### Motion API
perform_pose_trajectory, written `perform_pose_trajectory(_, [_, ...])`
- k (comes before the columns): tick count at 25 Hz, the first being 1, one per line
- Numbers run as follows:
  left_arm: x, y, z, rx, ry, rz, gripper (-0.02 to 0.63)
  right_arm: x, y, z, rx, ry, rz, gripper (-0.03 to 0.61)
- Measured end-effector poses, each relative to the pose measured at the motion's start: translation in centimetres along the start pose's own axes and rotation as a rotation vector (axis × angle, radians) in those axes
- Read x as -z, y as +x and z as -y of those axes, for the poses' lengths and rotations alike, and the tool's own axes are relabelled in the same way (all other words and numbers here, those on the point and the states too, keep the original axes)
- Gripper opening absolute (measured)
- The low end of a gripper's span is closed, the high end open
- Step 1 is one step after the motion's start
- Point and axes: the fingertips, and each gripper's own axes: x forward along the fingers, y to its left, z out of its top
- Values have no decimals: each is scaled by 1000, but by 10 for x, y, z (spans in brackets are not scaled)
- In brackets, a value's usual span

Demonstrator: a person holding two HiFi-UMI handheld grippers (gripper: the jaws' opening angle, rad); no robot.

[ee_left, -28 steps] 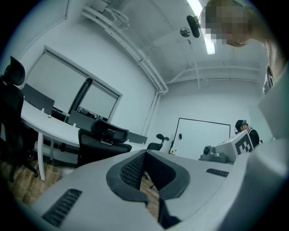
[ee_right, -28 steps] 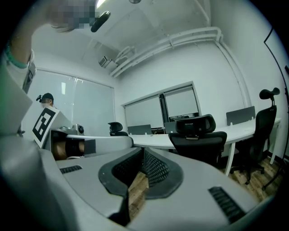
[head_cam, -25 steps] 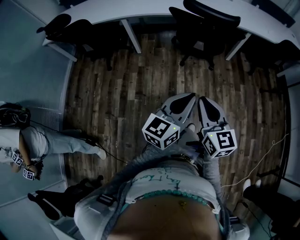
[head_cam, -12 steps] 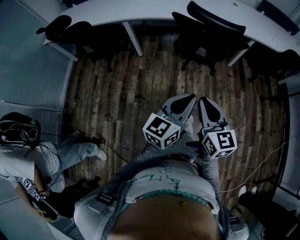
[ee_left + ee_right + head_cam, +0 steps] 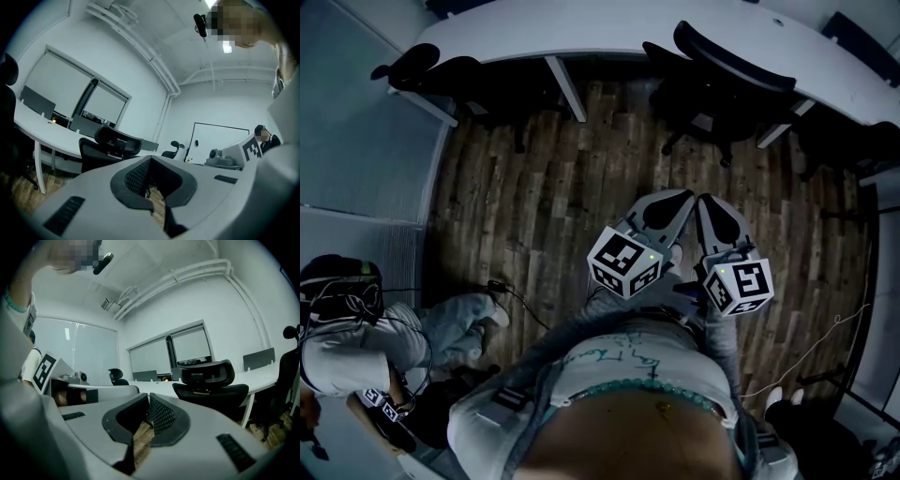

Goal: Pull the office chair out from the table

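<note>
A black office chair [image 5: 719,73] with a headrest stands tucked against the curved white table [image 5: 609,28] at the top of the head view. Both grippers are held close to my body, side by side, pointing at it and well short of it. The left gripper [image 5: 684,196] is shut with nothing between its jaws, and so is the right gripper [image 5: 706,200]. In the left gripper view the chair [image 5: 108,146] shows beyond the shut left gripper [image 5: 150,160]. In the right gripper view the chair [image 5: 211,380] stands ahead, to the right of the shut right gripper [image 5: 147,398].
The floor is dark wood planks [image 5: 534,197]. A white table leg [image 5: 562,89] stands left of the chair. Another black chair [image 5: 422,66] sits at the table's left end, more dark chairs [image 5: 862,141] at the right. A person [image 5: 366,337] crouches at lower left beside a cable [image 5: 517,302].
Both grippers have drifted a little nearer the table; the chair looks slightly larger in the right gripper view. The person at lower left has shifted. Both grippers stay shut.
</note>
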Motion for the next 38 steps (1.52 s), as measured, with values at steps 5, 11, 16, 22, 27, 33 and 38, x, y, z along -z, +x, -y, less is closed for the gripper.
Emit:
perform_pose_trajectory(5, [-6,29,-10,-22,-6,8,12,-9,17,26,-29,2,-4,28])
perform_pose_trajectory(11, [-8,66,-15,-51,3,10,11,-18,30,60,-69,1,0,28])
perform_pose_trajectory(16, [-12,95,-19,-82,11,20,12,-27,40,86,-105,3,6,28])
perform_pose_trajectory(22, [-16,128,-19,-122,23,41,12,-34,44,120,-143,-9,6,28])
perform_pose_trajectory(27, [-15,139,-19,-162,29,52,12,-35,42,140,-153,-14,8,28])
perform_pose_trajectory(33, [-13,150,-18,-162,18,45,11,-39,42,151,-146,5,19,28])
perform_pose_trajectory(38, [-14,162,-26,-143,20,34,12,-40,49,163,-114,8,25,28])
